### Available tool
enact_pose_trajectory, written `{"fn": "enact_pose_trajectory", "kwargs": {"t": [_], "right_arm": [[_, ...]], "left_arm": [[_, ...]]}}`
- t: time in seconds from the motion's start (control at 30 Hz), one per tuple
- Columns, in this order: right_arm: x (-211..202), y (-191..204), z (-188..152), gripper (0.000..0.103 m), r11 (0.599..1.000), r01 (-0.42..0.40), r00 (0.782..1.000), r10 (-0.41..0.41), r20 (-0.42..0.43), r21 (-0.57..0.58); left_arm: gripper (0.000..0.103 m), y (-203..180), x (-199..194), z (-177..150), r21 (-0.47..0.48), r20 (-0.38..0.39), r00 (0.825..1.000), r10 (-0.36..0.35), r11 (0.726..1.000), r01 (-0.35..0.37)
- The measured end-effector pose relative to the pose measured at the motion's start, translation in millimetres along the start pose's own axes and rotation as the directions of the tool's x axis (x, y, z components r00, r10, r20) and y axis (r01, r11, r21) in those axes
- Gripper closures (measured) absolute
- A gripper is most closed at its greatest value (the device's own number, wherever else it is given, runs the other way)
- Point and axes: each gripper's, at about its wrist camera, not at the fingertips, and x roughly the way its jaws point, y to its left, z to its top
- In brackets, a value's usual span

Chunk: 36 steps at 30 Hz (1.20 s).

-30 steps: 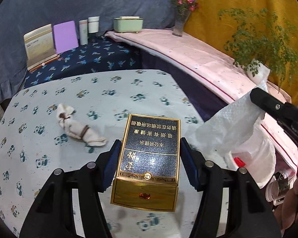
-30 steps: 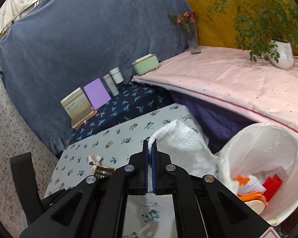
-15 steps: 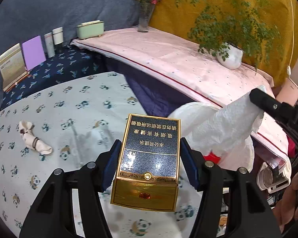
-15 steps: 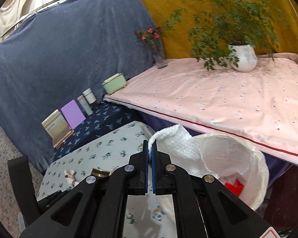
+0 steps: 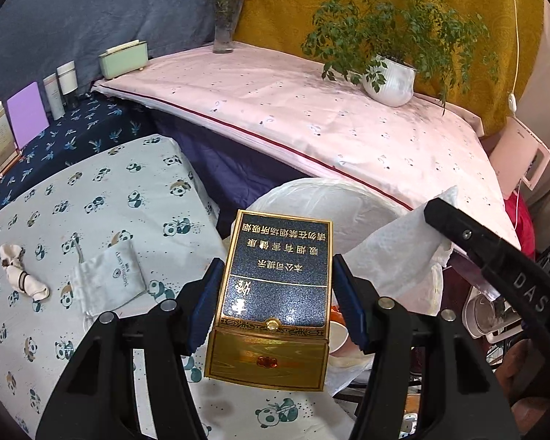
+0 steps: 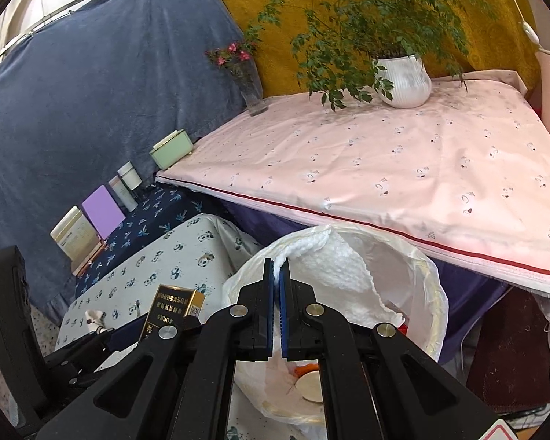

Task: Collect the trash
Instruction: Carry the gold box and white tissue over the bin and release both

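Note:
A black and gold cigarette box (image 5: 278,286) sits between the blue pads of my left gripper (image 5: 277,267), which is shut on its two long sides. The box hangs over the right edge of the panda-cloth table (image 5: 91,198), next to the white-bagged bin (image 5: 311,190). My right gripper (image 6: 277,267) is shut on a corner of a white paper towel (image 6: 330,267), which droops over the open bin (image 6: 432,293). In the left wrist view the same paper towel (image 5: 396,256) hangs from a black finger. Orange scraps and a round lid lie in the bin.
A crumpled tissue with a hair band (image 5: 22,278) and a small cloth pouch (image 5: 108,275) lie on the table. Behind the bin stands a higher pink-covered surface (image 5: 311,121) with a potted plant (image 5: 388,80), a flower vase (image 5: 223,36) and a green box (image 5: 124,60).
Both grippers have swung right, away from the table's middle and toward the bin. The paper towel now hangs above the bin's mouth, and the box has reached the table's right edge.

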Motion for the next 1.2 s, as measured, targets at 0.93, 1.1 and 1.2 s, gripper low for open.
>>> {"fn": "enact_pose_trajectory", "kwargs": {"t": [0.93,1.1,1.2], "right_arm": [[2,-27,-4,0.090,0.998,0.040,0.999,-0.039,-0.013,0.039],[0,-26,-5,0.071,0.998,0.043,0.999,-0.043,-0.005,0.046],[-1,-24,-5,0.068,0.998,0.043,0.999,-0.043,-0.002,0.042]], "left_arm": [[0.040,-26,23,4,0.022,-0.011,0.998,-0.065,0.998,0.065],[0.033,-25,21,4,0.018,0.000,0.999,-0.052,0.998,0.052],[0.031,-22,19,4,0.014,0.003,0.999,-0.047,0.999,0.047]]}}
